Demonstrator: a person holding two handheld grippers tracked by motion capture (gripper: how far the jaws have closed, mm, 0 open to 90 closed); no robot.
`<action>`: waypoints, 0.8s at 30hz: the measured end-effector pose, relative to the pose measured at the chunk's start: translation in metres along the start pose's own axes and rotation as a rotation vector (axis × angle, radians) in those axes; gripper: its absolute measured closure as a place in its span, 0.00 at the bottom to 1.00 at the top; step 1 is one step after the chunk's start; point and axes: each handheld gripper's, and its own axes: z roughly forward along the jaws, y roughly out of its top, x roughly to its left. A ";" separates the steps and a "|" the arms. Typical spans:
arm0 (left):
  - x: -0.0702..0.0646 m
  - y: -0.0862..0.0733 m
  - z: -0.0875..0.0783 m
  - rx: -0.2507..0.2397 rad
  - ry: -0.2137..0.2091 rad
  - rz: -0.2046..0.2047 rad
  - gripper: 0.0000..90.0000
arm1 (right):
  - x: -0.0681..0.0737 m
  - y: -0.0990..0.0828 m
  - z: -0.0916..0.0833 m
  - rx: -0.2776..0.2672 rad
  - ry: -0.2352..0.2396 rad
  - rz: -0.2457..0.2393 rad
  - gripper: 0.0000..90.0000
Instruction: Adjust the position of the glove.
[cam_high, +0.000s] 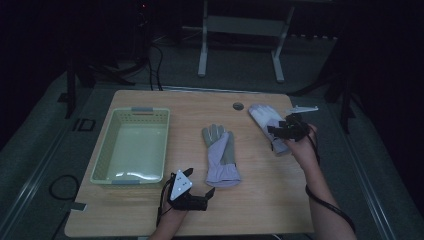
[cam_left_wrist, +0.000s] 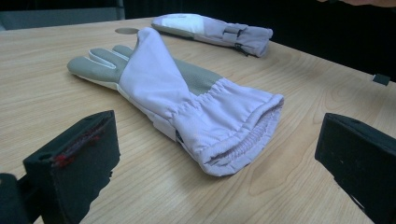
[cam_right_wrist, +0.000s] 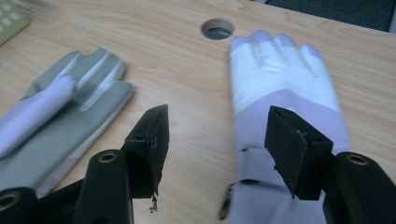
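Black-jawed right gripper (cam_high: 278, 131) hovers open and empty over the far glove (cam_high: 267, 120), lined up for its cuff. Left gripper (cam_high: 200, 189), jaws wide, faces the near glove (cam_high: 220, 152) lying flat on the tabletop (cam_high: 260, 195); basket (cam_high: 107, 150) likely awaits both.

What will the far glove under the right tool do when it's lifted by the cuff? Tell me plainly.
The far glove lies flat and thin like soft fabric, so it will probably droop from the right tool instead of holding shape. It looks light for its size. Its strap may dangle. On the smooth table, a push would likely slide or bunch it, not roll it.
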 end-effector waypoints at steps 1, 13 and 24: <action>0.000 0.000 0.000 0.000 0.000 0.000 0.00 | -0.005 0.000 0.001 0.001 -0.005 0.003 0.44; 0.000 0.000 0.000 -0.003 -0.003 -0.004 0.00 | -0.040 -0.002 0.031 0.114 -0.057 -0.003 0.46; 0.000 0.000 0.000 0.000 -0.008 0.001 0.00 | -0.051 -0.003 0.061 0.176 -0.054 0.008 0.47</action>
